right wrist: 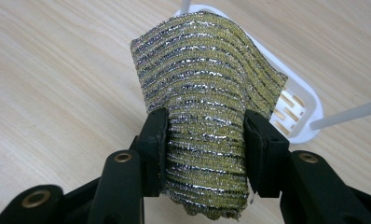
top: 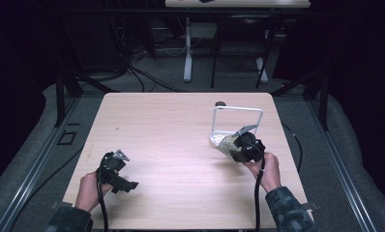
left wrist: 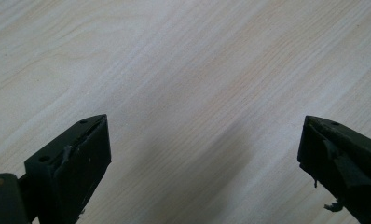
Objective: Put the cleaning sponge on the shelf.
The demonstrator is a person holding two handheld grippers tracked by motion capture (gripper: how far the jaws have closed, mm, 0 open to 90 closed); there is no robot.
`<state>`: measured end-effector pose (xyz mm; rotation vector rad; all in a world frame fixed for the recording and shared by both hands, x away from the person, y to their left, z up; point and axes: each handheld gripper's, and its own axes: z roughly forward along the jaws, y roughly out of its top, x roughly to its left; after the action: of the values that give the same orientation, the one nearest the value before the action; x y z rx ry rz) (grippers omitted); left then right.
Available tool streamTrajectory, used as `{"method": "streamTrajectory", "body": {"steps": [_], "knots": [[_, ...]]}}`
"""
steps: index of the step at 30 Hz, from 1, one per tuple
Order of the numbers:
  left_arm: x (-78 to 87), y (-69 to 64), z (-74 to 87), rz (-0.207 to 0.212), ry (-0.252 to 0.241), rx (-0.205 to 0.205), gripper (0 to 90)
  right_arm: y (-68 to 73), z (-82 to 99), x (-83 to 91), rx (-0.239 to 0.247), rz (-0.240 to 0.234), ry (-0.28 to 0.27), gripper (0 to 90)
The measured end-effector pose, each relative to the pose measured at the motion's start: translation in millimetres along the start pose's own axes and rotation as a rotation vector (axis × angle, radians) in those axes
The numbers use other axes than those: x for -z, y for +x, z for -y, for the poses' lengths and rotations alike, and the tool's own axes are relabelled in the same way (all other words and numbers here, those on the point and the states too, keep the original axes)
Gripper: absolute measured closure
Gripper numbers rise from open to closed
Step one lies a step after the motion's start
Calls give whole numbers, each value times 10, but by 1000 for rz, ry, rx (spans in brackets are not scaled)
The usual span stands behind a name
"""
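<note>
right tool (right wrist: 206, 154) clamps glittery sponge (right wrist: 207, 84) beside white rack (right wrist: 299, 100).

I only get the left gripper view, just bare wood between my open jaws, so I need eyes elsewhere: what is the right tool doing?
Observer: The right tool is shut on a glittery yellow-green scrubbing cloth.
Operator: Where on the table?
Observer: Toward the far right, right beside a white wire rack.
Operator: Is the cloth in the rack's base?
Observer: It is held in front of the slotted white base; touching or not, I cannot tell.
</note>
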<state>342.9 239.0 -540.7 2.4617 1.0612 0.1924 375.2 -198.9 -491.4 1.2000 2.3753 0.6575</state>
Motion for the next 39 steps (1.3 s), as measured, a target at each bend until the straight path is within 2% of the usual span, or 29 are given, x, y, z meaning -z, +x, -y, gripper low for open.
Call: {"method": "streamTrajectory", "body": {"steps": [2,10,15,22,32,33,39], "knots": [[3,0,1,0,-1,0,25,-49,-9,-3,-18,5,-13,551],[0,-1,0,-1,0,0,25,-130,-93,-38,-39,37,-36,549],[0,-1,0,-1,0,0,25,-130,-142,-90,-29,72,-43,549],[0,1,1,0,0,-1,25,-185,-233,-154,-60,73,-74,547],[1,0,0,0,3,-3,25,-229,-311,-295,-63,105,-67,538],[1,0,0,0,3,-3,25,-247,-324,-325,-81,93,-64,535],[3,2,3,-1,4,-5,25,-278,-361,-406,-103,97,-64,527]]}}
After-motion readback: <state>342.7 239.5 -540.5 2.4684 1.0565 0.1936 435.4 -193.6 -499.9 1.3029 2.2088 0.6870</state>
